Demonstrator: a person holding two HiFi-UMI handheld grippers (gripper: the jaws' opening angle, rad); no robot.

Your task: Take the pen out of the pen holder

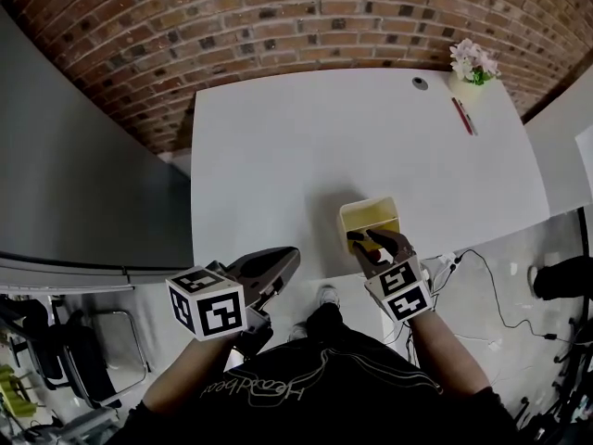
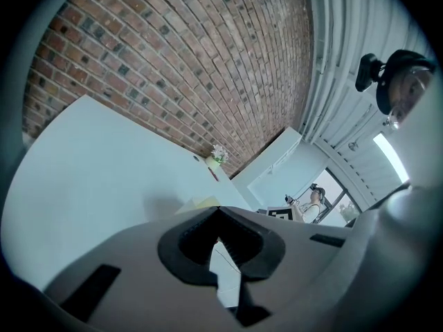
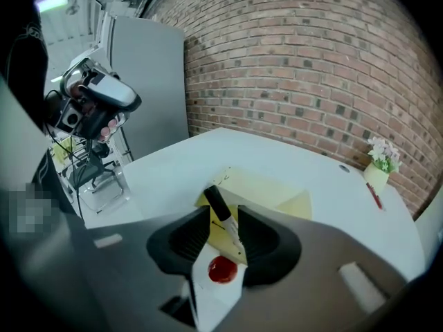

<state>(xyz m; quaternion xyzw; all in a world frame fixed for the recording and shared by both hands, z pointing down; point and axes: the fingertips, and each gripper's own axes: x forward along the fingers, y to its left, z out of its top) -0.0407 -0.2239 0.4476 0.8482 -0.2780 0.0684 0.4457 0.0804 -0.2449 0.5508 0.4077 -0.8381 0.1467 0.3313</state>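
The right gripper is hovering over the yellow pen holder at the table's five o'clock edge. Its jaws are standing partly apart around the black pen, which is leaning toward eleven o'clock. I'd say the grasp is under way, with closing and lifting straight up to follow. The left gripper is waiting at seven o'clock, closed on nothing.

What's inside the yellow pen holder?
One black pen, slanting between the right gripper's open jaws. Much of the pen holder's floor is covered by the gripper, so anything else there is hidden.
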